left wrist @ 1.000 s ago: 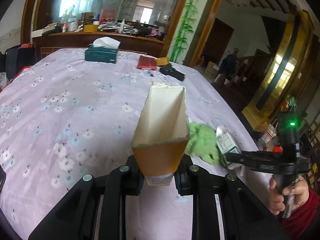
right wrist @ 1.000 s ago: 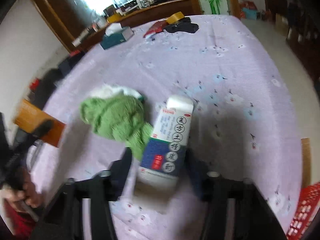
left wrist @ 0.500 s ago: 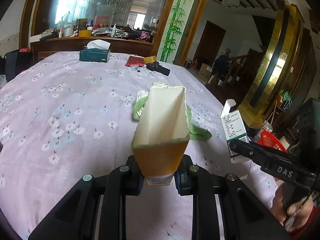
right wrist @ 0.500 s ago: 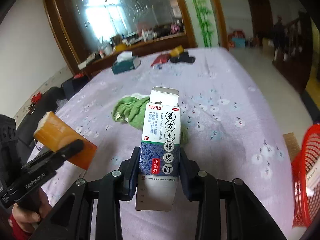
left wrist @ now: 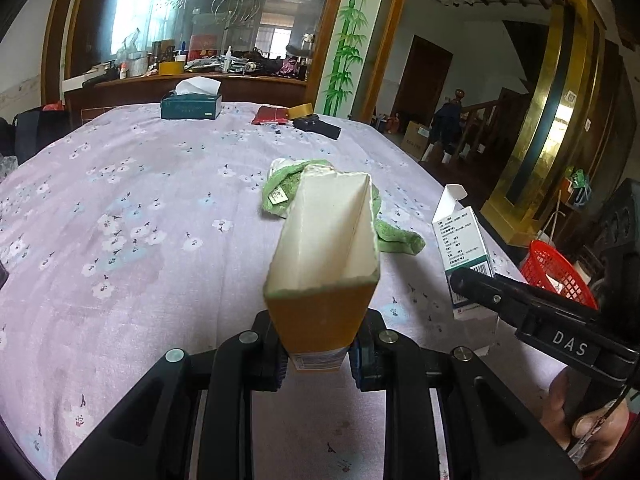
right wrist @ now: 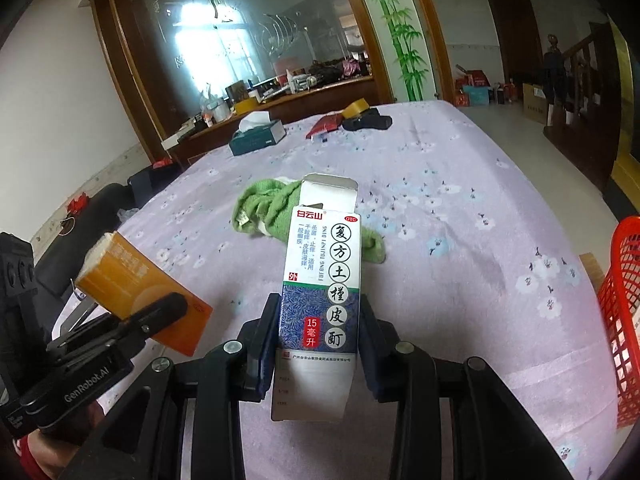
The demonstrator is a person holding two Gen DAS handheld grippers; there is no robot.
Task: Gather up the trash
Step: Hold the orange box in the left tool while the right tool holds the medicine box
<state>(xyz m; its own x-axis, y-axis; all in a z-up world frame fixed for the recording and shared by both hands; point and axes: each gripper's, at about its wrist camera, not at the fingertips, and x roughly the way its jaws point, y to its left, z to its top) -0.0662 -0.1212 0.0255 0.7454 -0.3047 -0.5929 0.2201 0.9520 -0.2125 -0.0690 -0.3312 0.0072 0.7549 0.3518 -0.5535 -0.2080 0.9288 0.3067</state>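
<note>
1. A table [left wrist: 120,208] draped in a lilac floral cloth fills both views; a wood-framed mirror and a cluttered sideboard are seen at upper left.
2. A tissue box [left wrist: 191,105] lies at the far edge, a green cloth [right wrist: 268,208] at centre, a red basket [right wrist: 624,300] at the right edge.
3. The left gripper [left wrist: 318,354] is clamped on an orange carton [left wrist: 324,268].
4. The right gripper [right wrist: 318,356] is clamped on a white-and-blue medicine box [right wrist: 324,280], its jaws having just been drawn slightly closer.
5. Compared with a second ago, the medicine box has been raised off the cloth and the red basket has come into view.
</note>
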